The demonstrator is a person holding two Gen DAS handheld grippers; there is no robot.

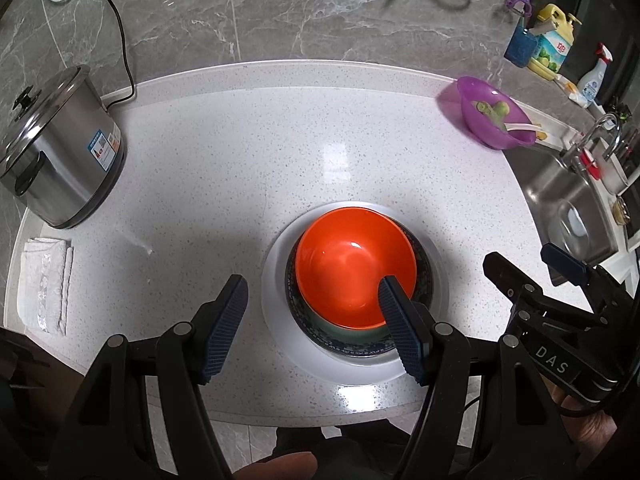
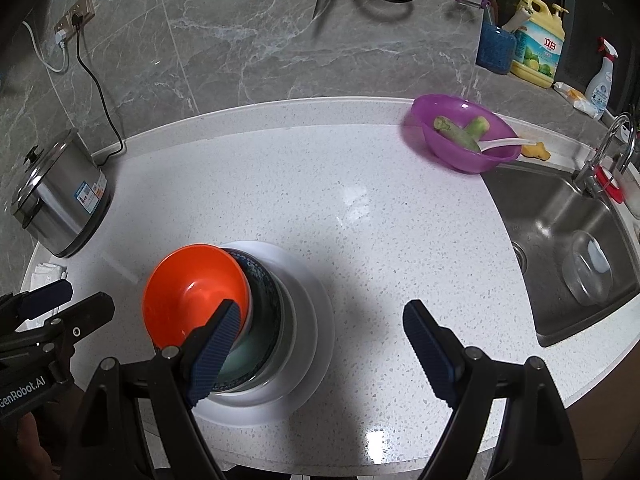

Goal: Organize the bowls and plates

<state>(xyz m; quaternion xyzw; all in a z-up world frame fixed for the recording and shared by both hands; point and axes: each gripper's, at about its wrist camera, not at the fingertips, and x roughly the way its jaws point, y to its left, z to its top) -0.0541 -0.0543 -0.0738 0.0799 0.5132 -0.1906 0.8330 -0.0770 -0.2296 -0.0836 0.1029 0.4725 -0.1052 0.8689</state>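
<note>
Orange bowl (image 1: pixel 354 268) nested in dark bowl (image 2: pixel 264 312) on white plates (image 1: pixel 352 364); both hand-held grippers (image 1: pixel 312 328) (image 2: pixel 320 350) open, empty; best withdrawn clear, stack undisturbed.

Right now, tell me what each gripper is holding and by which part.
Nothing is held. The left gripper and right gripper both stand open above the counter, clear of the orange bowl stacked on the white plate.

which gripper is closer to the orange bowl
Left. The left gripper has one finger over the orange bowl; the right gripper hangs open beside the stack.
</note>
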